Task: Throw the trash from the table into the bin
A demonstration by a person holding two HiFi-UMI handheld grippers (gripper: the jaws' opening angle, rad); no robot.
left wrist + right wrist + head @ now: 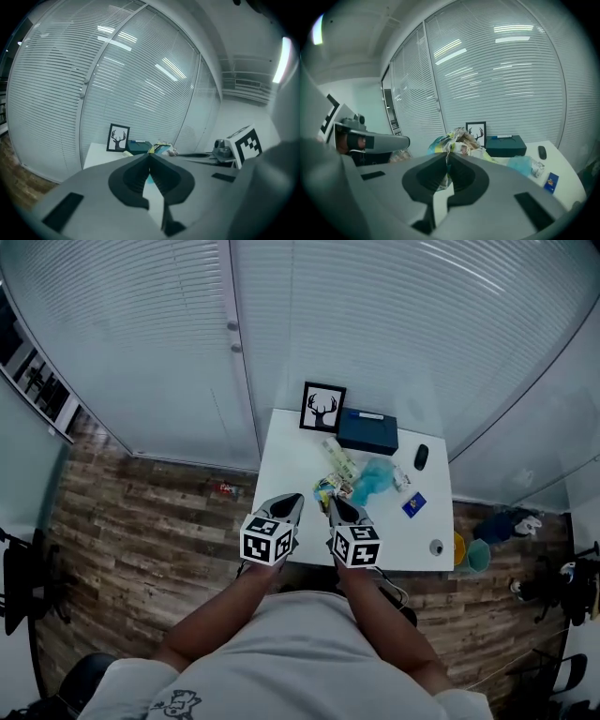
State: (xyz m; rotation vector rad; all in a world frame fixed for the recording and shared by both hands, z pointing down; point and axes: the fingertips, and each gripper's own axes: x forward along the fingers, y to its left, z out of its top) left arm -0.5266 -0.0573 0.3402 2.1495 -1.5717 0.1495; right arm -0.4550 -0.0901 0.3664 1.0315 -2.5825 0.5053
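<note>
Right gripper (447, 158) clenched on a crumpled wrapper (457, 139) over the near side of the table (281, 451). Left gripper (150, 158) closed, empty. Wrapper likely light, soft and crushable. A thick fold should hold best, since thin edges may slip or tear.

Framed deer pic (322, 408) stands upright at the far end, w/ a dark teal box (367, 431) just beside it on the right. Black mouse (421, 457) lies right of the box; blue card (413, 504) is nearer, apart from both. Blinds (375, 324) run behind, and there's wood floor (141, 521) at left w/ a small red item (226, 488) on it.
</note>
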